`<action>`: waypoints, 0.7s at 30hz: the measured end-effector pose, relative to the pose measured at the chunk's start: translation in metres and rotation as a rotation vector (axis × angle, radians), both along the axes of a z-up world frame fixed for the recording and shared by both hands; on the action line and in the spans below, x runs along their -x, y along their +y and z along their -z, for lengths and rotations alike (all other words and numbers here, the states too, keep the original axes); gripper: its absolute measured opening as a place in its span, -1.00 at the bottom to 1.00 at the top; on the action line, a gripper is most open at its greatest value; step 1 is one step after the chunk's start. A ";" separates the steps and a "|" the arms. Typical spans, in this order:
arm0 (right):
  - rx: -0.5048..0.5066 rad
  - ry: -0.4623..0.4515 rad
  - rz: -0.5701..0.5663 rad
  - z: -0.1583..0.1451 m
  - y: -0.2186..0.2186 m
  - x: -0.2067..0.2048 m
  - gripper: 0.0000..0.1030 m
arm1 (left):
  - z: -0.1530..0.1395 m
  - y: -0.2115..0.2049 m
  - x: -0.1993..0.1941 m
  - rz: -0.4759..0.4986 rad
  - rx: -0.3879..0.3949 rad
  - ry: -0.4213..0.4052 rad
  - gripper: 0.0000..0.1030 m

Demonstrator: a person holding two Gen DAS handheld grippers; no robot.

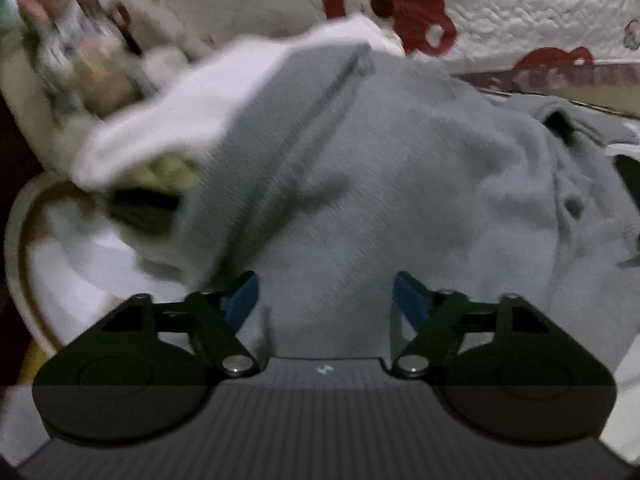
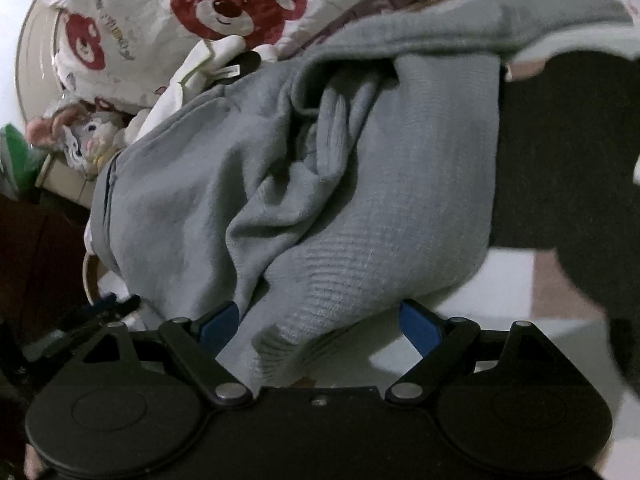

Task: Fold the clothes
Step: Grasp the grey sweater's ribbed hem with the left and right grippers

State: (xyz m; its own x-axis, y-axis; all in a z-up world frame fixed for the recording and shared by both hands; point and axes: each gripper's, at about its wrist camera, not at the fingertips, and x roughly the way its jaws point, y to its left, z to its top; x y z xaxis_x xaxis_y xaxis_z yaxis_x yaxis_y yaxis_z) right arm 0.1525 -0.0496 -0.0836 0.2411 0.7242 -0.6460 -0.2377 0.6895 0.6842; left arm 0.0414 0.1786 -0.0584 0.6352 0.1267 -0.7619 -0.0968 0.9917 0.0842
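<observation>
A: What's at the far left of the right wrist view?

B: A plush toy [image 2: 86, 140], then a quilt with red bears [image 2: 224, 4] behind. Neither belongs to the folding.

A: And the garment?

B: A grey knit sweater [image 2: 320, 200] lies bunched in the middle, a ribbed hem hanging near the right gripper [image 2: 320, 320]. Its jaws stand spread with the hem between them, not pinched, probably lined up for a grab.

A: The other tool?

B: The left gripper [image 1: 325, 300] is likewise spread wide, close over the same grey sweater [image 1: 380, 180], holding nothing. A white cloth [image 1: 192, 112] drapes over the sweater's far left edge, blurred.

A: Is it folded?

B: No, it is rumpled, with no neat fold showing.
</observation>
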 end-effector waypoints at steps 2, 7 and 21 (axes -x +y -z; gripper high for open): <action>-0.046 0.041 0.017 0.010 0.002 0.004 0.76 | 0.014 0.008 -0.008 -0.032 0.068 0.055 0.56; -0.045 0.019 0.046 0.019 0.020 -0.003 0.76 | 0.034 0.024 -0.024 -0.081 0.174 0.101 0.82; -0.041 -0.305 0.045 -0.013 0.052 -0.057 -0.53 | 0.033 0.023 -0.034 0.017 0.252 0.043 -0.52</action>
State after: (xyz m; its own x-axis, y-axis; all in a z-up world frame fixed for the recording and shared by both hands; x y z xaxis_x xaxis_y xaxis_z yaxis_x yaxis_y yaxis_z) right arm 0.2090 0.0021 -0.0705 0.4518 0.7324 -0.5095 -0.4057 0.6773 0.6138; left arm 0.0758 0.2018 -0.0917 0.6019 -0.0814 -0.7944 -0.0818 0.9833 -0.1627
